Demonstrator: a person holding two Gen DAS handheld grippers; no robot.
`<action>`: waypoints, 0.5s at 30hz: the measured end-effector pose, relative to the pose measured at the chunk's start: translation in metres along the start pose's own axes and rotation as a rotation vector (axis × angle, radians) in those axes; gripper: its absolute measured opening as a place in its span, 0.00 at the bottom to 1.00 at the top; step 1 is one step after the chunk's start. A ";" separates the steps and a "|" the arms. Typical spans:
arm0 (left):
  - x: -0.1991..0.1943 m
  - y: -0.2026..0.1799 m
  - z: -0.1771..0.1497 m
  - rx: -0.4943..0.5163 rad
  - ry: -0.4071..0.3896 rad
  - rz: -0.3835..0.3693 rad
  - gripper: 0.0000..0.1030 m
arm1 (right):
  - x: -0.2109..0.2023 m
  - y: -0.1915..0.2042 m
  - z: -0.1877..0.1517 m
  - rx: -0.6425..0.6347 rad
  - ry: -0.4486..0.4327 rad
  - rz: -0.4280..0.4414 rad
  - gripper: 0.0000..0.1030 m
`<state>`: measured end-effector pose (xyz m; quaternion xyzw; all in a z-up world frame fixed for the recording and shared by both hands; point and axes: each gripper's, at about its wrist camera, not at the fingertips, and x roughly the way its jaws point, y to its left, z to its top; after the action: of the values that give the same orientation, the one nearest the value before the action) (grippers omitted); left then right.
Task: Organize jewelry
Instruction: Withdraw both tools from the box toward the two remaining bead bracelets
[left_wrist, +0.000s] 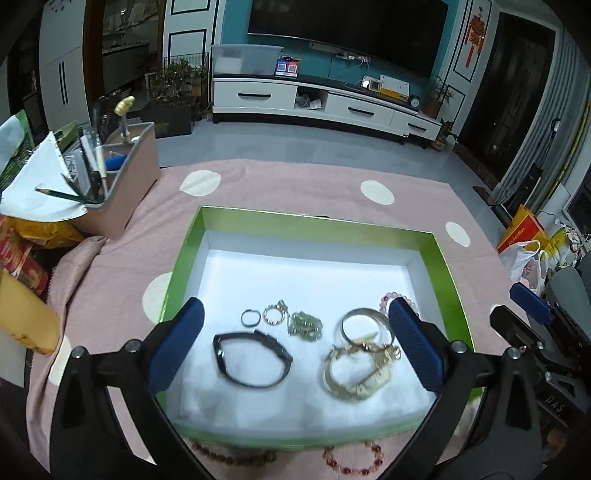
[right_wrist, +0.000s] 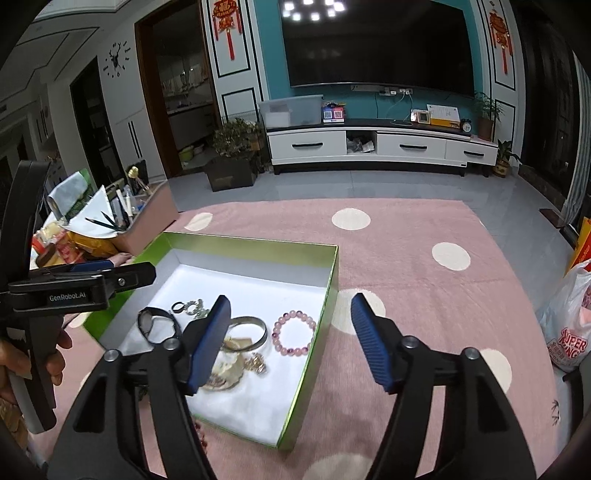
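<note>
**Both jaws wide over a half-filled box**

Left wrist view: the left hand-held gripper (left_wrist: 295, 347) hangs spread wide above the green box (left_wrist: 314, 225), nothing between its pads. Below it, on the white lining, lie a black band (left_wrist: 253, 360), a small dark ring (left_wrist: 250, 317), a beaded ring (left_wrist: 274, 314), a green chain (left_wrist: 304, 325), a silver bangle (left_wrist: 364, 325) and a gold watch (left_wrist: 360, 373). They are grouped loosely by kind, probably so each stays easy to pick out. Two bead bracelets (left_wrist: 352, 458) are outside the box on the pink tabletop (left_wrist: 295, 184), just by its near wall, so the sorting looks unfinished. The left one is blurred and dark; its colour is hard to tell.

Right wrist view: the right hand-held gripper (right_wrist: 291, 343) is also released and empty, one finger over the box, the other over the cloth beside it. A pink bracelet (right_wrist: 294, 332) sits alone in the right part of the box, near the wall, apart from the metal pieces. The left tool, held in a hand (right_wrist: 14, 362), juts in from the left over the box's edge.
</note>
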<state>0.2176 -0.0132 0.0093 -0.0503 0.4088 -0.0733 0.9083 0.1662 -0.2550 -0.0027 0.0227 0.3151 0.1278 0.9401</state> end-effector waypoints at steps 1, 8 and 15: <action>-0.004 0.000 -0.002 0.003 -0.004 0.004 0.98 | -0.004 0.000 -0.002 0.005 -0.002 0.006 0.69; -0.037 0.008 -0.028 0.010 -0.026 0.000 0.98 | -0.035 0.002 -0.016 0.012 -0.014 0.050 0.72; -0.060 0.024 -0.063 -0.001 -0.021 0.013 0.98 | -0.060 0.018 -0.035 -0.033 -0.004 0.084 0.72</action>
<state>0.1329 0.0188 0.0081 -0.0488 0.3997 -0.0666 0.9129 0.0953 -0.2539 0.0071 0.0209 0.3098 0.1722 0.9348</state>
